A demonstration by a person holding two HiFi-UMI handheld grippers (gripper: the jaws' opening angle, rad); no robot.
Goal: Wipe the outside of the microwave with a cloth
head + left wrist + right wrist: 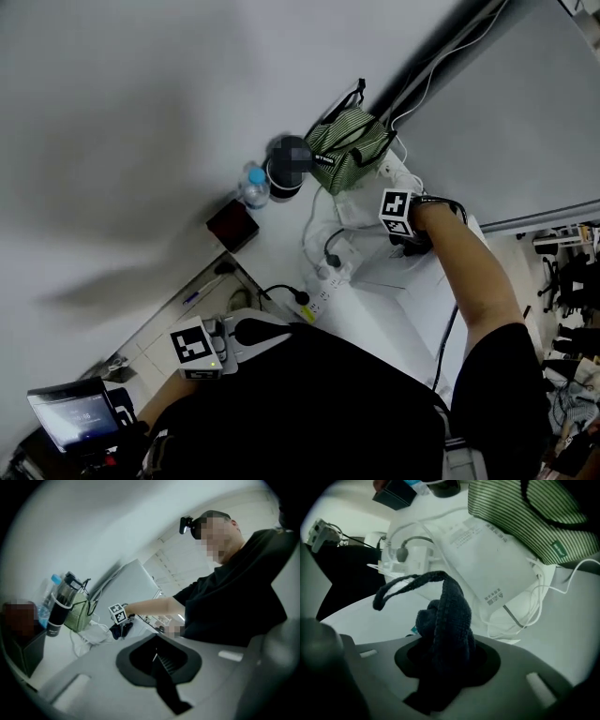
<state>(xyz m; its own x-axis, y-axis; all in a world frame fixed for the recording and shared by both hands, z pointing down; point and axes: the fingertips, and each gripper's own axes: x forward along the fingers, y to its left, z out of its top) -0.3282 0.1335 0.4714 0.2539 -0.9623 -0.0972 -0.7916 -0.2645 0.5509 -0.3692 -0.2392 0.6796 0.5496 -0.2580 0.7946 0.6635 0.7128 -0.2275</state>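
A dark blue knitted cloth point(445, 620) is bunched between the jaws of my right gripper point(446, 656), and a loop of it sticks up to the left. In the head view my right gripper point(411, 236) is reached out over a white flat surface point(394, 305), which looks like the microwave's top. It sits just below the striped bag. The left gripper view shows the right gripper point(121, 629) and its cloth point(117, 631) from the side. My left gripper point(267, 336) hangs low near the person's body. Its jaws are together with nothing in them point(164, 667).
Against the wall stand a green striped bag point(349, 145), a water bottle point(253, 185), a dark cup point(286, 173) and a dark red box point(232, 225). A white power strip point(323, 286) with cables and a white printed packet point(487, 564) lie beside the cloth. A small screen point(70, 412) sits bottom left.
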